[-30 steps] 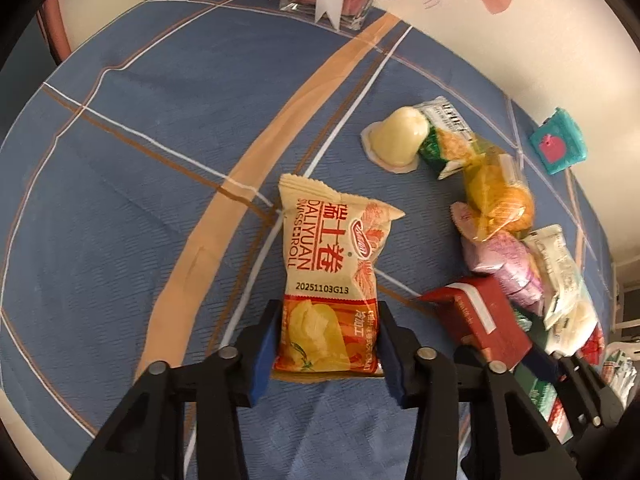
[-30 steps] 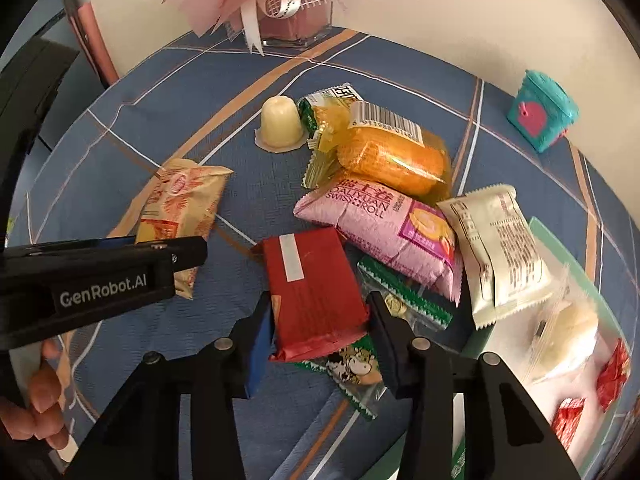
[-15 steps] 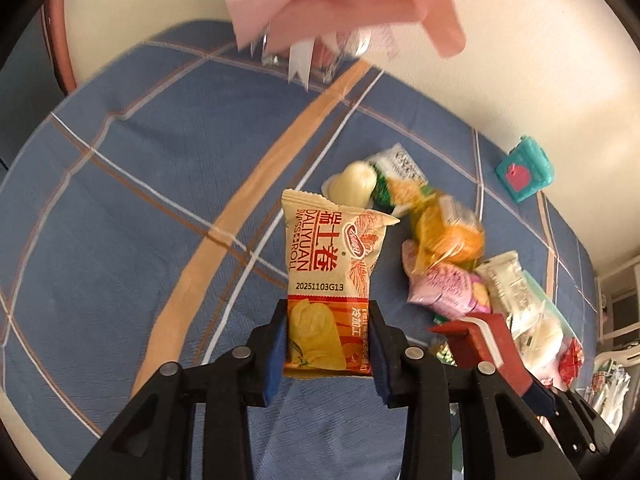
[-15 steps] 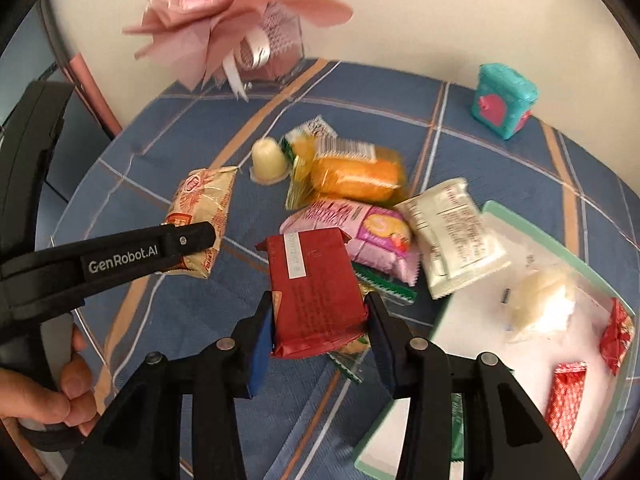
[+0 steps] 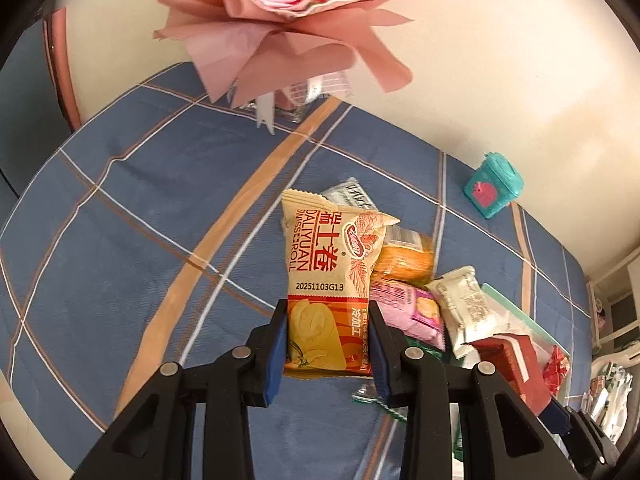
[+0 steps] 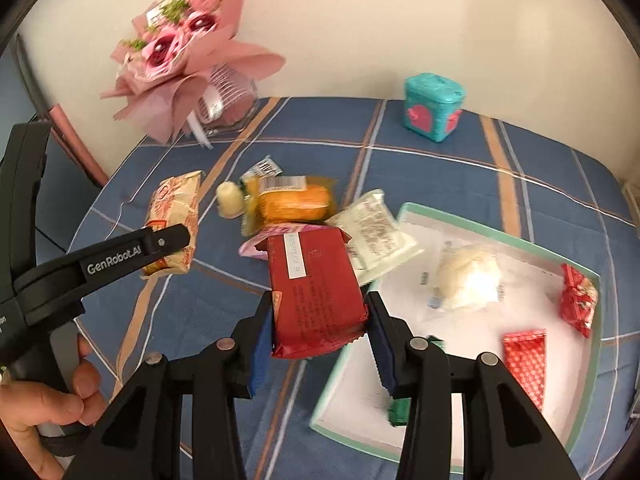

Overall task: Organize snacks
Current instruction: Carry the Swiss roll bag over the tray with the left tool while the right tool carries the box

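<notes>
My left gripper [image 5: 327,344] is shut on a yellow-and-red Swiss roll packet [image 5: 328,276], held up off the blue plaid tablecloth. In the right wrist view the same packet [image 6: 174,216] hangs at the left under the left gripper's arm. My right gripper [image 6: 318,334] is shut on a dark red snack packet [image 6: 314,288], also lifted. The red packet [image 5: 516,364] shows at the lower right of the left wrist view. Loose on the cloth lie an orange cake packet [image 6: 294,200], a pink roll packet [image 5: 408,310], a white packet [image 6: 374,232] and a jelly cup [image 6: 229,199].
A white tray with a green rim [image 6: 496,236] sits at the right, holding a clear-wrapped white bun [image 6: 468,276], two red sweets and a green packet. A pink bouquet [image 5: 296,20] in a vase stands at the back, a teal box [image 6: 432,106] near the wall. A hand [image 6: 48,412] grips the left handle.
Both grippers have risen with their packets, which now hang well above the cloth. The views have tilted up, so the bouquet and the tray show more fully.
</notes>
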`<state>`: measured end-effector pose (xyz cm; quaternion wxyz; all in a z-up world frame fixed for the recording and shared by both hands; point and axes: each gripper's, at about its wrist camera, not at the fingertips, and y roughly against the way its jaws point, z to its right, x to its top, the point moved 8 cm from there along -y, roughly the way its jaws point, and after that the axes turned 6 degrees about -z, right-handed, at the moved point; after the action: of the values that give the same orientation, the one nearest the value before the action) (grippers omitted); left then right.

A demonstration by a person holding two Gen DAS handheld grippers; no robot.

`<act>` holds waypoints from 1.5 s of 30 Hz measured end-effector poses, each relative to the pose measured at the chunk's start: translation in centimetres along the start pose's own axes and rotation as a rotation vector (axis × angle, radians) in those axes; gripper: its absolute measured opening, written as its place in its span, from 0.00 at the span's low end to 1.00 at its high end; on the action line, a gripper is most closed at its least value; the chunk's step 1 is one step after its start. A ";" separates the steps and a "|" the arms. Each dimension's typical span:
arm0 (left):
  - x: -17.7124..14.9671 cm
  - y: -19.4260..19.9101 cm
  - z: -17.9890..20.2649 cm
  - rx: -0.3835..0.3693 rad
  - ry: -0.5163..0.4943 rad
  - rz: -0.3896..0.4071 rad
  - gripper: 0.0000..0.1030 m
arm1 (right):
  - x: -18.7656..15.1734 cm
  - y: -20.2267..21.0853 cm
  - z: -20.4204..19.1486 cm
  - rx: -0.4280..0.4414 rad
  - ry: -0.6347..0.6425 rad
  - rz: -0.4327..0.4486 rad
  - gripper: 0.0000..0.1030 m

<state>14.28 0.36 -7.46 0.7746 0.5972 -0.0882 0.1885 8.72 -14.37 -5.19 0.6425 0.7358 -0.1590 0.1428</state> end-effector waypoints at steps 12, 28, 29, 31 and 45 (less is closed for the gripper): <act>-2.8 -0.5 7.0 -0.020 -0.111 -0.021 0.37 | -0.7 2.6 7.5 -0.081 -0.178 0.028 0.44; -9.0 -1.8 18.6 -0.059 -0.406 -0.090 0.37 | -4.4 3.8 19.5 -0.223 -0.465 -0.019 0.44; -9.5 -1.9 19.1 -0.061 -0.425 -0.097 0.37 | -4.6 3.9 20.0 -0.230 -0.477 -0.019 0.44; -10.2 -2.1 19.9 -0.062 -0.452 -0.107 0.37 | -4.9 4.2 21.0 -0.245 -0.499 -0.020 0.44; -13.4 -4.8 22.2 -0.058 -0.518 -0.193 0.37 | -6.9 2.8 23.3 -0.241 -0.546 -0.100 0.44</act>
<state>5.89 -24.44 -10.55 0.7576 0.6086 -0.2312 -0.0478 1.44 -37.47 -8.67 0.6648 0.6725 -0.3052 -0.1121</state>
